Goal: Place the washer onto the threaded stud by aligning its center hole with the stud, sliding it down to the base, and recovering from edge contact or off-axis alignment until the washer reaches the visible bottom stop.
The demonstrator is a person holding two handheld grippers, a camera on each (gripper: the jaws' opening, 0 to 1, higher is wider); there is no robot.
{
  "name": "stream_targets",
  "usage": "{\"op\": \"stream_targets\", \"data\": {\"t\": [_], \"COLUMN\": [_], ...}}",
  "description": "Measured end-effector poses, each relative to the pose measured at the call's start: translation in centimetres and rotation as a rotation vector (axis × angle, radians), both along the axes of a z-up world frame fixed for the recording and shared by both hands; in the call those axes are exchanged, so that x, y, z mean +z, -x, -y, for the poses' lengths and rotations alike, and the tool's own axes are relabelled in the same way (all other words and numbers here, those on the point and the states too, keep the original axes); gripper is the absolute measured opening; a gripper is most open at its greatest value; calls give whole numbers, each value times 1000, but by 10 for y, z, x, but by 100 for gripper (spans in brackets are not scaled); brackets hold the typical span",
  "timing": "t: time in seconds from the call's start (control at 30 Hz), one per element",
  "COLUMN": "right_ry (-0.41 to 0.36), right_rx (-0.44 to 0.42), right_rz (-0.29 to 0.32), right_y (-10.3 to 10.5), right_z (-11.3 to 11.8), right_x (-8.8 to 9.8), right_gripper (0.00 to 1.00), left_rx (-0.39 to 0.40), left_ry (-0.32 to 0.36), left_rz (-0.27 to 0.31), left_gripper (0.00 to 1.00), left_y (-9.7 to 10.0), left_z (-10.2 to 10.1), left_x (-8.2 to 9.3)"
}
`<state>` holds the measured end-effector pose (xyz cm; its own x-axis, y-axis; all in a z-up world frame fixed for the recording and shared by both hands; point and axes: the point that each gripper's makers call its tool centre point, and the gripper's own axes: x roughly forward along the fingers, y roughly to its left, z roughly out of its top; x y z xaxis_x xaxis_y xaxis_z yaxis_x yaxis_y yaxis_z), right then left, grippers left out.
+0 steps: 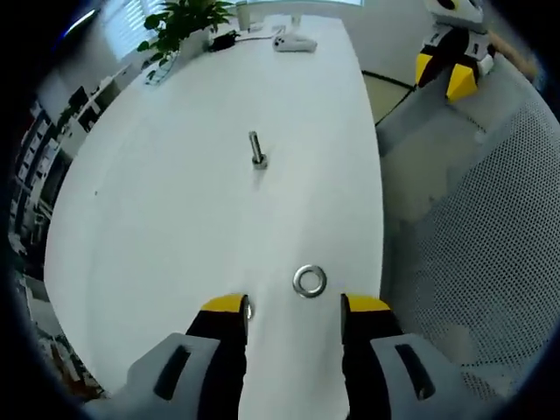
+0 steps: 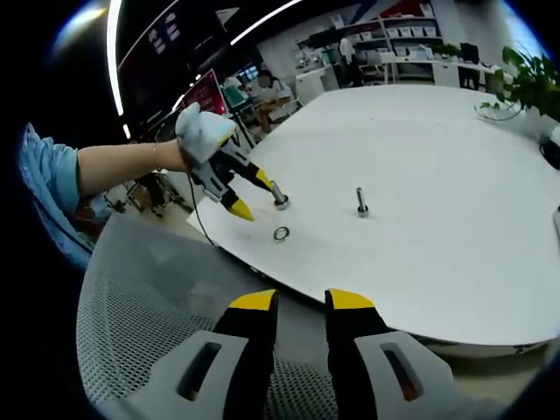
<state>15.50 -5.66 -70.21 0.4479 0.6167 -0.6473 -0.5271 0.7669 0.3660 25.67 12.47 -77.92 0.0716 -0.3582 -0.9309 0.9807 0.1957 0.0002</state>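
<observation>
We see our left gripper (image 1: 293, 306) with its yellow-tipped jaws spread apart above the white table (image 1: 157, 227). The washer (image 1: 309, 281) lies flat just ahead of them, nearer the right jaw. The threaded stud (image 1: 256, 150) stands upright, well beyond it.

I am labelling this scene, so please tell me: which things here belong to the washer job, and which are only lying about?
For the job:
- washer, flat on the white table
- threaded stud, upright, apart from the washer
- left gripper, jaws open just short of the washer

Only lying about:
- potted plant at the far table end
- white device near it
- mesh chair
</observation>
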Motion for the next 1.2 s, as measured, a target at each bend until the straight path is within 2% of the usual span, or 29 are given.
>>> {"op": "stream_targets", "data": {"t": [0.3, 0.47, 0.67, 0.77, 0.9, 0.93, 0.97, 1.1, 1.2], "right_ry": [-5, -4, -2, -4, -2, -3, -2, -2, 0], "right_rx": [-4, -2, 1, 0, 1, 1, -3, 0, 3], "right_rz": [3, 2, -2, -6, -6, -6, -8, -10, -10], "right_y": [0, 0, 0, 0, 0, 0, 0, 0, 0], "right_z": [0, -1, 0, -1, 0, 0, 0, 0, 0], "right_x": [1, 0, 0, -1, -1, -1, -1, -1, -1], "right_gripper": [24, 24, 24, 24, 24, 24, 24, 24, 24], "left_rx": [-32, -44, -48, -65, -70, -67, -95, -84, -132], "left_ry": [-32, -70, -73, -116, -122, -121, -105, -112, -135], "left_rz": [-45, -47, -61, -67, -72, -68, -25, -35, -10], "left_gripper": [42, 39, 37, 37, 36, 35, 34, 34, 37], "left_y": [10, 12, 11, 13, 15, 14, 8, 9, 14], "left_z": [6, 6, 11, 7, 9, 9, 13, 14, 13], "left_x": [-21, -34, -45, -54, -61, -62, -60, -60, -61]}}
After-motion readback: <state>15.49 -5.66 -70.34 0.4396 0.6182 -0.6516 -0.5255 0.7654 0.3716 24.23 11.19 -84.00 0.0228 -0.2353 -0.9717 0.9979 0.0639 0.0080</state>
